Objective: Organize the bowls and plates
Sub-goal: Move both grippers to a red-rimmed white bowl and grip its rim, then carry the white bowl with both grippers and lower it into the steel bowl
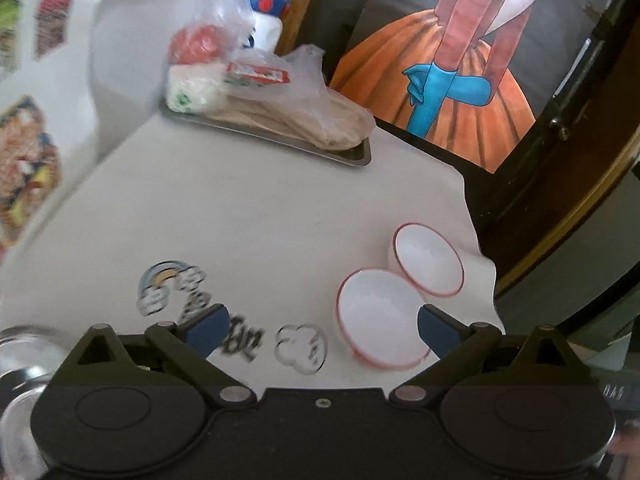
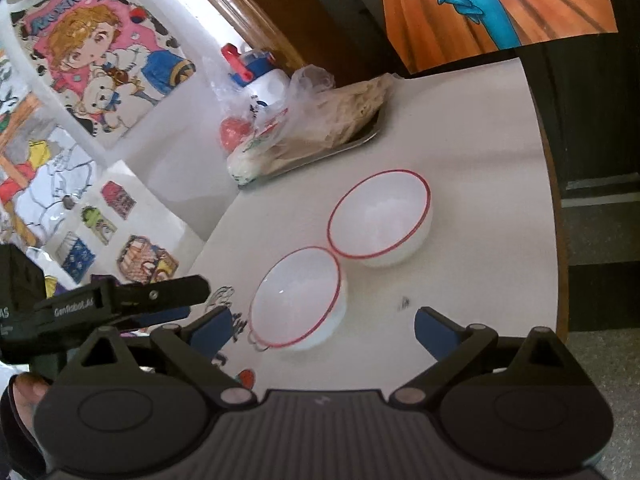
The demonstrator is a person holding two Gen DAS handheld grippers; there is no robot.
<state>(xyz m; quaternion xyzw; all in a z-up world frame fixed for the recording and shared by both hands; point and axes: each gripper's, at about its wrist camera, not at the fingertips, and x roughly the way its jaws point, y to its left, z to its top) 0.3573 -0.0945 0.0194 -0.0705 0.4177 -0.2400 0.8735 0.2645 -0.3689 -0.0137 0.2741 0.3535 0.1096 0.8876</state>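
On the white table (image 2: 460, 128), two red-rimmed bowls (image 2: 380, 216) sit rim to rim, just in front of the metal tray (image 2: 360, 142). Both grippers, left (image 1: 322, 330) and right (image 2: 322, 330), have fingers wide apart and empty. A push on one bowl could slide its neighbour toward the table edge.

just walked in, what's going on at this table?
A person is holding a two-finger gripper in each hand over a white table. Both the left gripper and right gripper are open and hold nothing. Two white red-rimmed bowls, the near bowl and the far bowl, sit upright, rims touching. A metal tray with bagged food sits further back.
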